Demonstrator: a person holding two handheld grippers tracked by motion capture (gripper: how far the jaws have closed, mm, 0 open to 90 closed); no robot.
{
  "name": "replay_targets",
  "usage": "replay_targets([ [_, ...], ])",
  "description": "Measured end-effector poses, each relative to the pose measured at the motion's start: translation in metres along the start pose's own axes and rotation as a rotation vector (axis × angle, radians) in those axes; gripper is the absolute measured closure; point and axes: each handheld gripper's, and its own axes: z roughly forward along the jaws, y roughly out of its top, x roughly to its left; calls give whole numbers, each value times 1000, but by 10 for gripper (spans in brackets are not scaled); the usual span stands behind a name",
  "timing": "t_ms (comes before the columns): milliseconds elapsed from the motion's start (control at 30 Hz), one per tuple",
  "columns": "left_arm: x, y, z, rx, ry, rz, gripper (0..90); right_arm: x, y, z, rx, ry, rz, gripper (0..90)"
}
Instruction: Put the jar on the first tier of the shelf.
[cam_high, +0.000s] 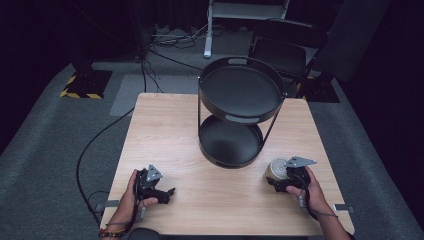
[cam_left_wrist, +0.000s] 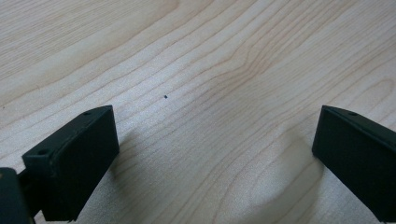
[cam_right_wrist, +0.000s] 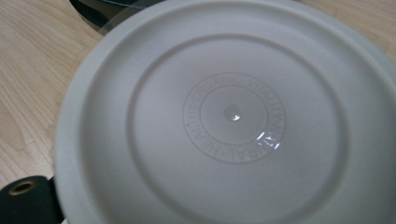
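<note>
From the high view we see a pale round container (cam_high: 276, 169) on the desk (cam_high: 165, 135), near its right front and just before the black two-tier tray (cam_high: 240, 117); the right tongs (cam_high: 280, 182) hide its near side, so we cannot tell their grip. The left tongs (cam_high: 167, 195) rest at the left front. In the left gripper view those tongs (cam_left_wrist: 212, 154) stand wide over bare wood. The right gripper view shows the container's off-white ribbed lid (cam_right_wrist: 233, 116), its embossed lettering barely legible and edges cut off.

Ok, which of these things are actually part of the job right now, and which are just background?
In play:
- white-lidded container, at the right gripper
- two-tier black tray stand, just behind the container

Just around:
- left gripper, open over bare table
- black chair beyond the table
</note>
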Motion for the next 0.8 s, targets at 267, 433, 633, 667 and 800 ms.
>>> replay_targets([
  [267, 0, 0, 0, 0, 0, 0, 1, 5, 2, -1, 7, -7, -24, 91],
  [433, 0, 0, 0, 0, 0, 0, 1, 8, 7, -5, -6, -2, -30, 91],
  [633, 0, 0, 0, 0, 1, 0, 1, 12, 16, -10, -11, 0, -37, 91],
  [667, 0, 0, 0, 0, 1, 0, 1, 12, 16, -10, -11, 0, -37, 91],
  [800, 0, 0, 0, 0, 1, 0, 1, 15, 26, -13, -6, -4, -52, 91],
])
